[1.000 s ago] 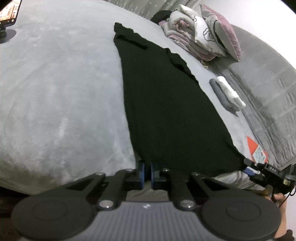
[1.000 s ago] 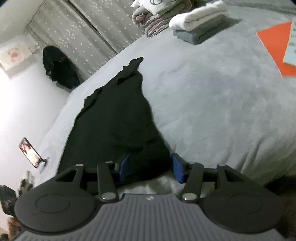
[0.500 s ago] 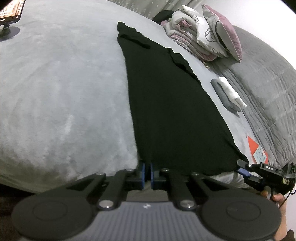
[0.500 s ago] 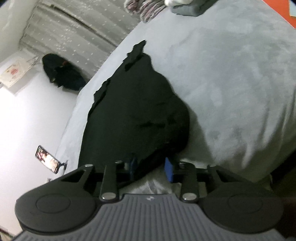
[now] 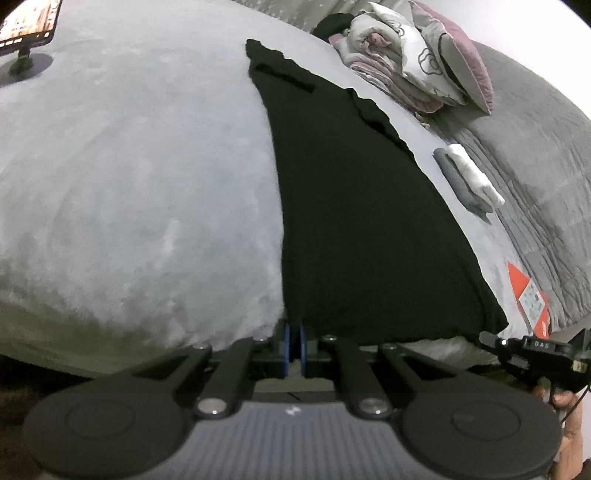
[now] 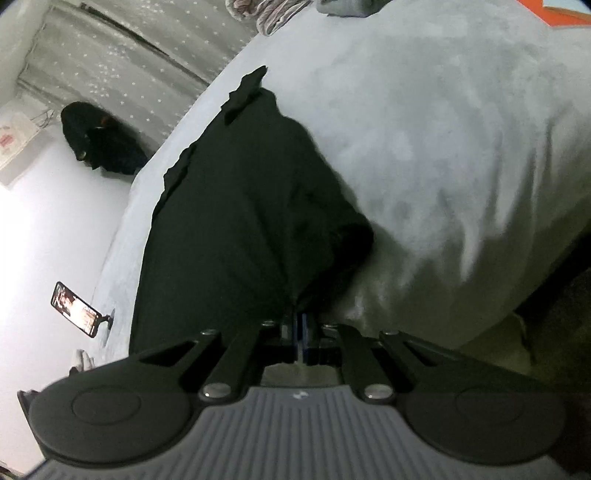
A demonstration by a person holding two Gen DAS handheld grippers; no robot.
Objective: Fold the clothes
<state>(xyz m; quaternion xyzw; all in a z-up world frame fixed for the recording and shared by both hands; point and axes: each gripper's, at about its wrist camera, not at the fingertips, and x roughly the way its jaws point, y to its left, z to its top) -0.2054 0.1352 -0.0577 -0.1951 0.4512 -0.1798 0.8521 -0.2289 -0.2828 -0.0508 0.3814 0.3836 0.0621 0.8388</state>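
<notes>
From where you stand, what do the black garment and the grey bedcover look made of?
The black garment looks like thin, matte knit fabric: it lies limp and puckers where pinched. The grey bedcover seems plush fleece or velvet, with a soft, patchy sheen. Neither is certain.

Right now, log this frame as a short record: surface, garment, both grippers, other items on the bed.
surface: grey bed cover
garment: black garment, laid out long and flat, near hem at the bed edge
left gripper: shut on the hem's left corner
right gripper: shut on the other hem corner, cloth bunched above it
folded pile: white and grey folded clothes, right of the garment
bedding: rolled quilt and pillow at the far end
phone: on a stand, screen lit
</notes>
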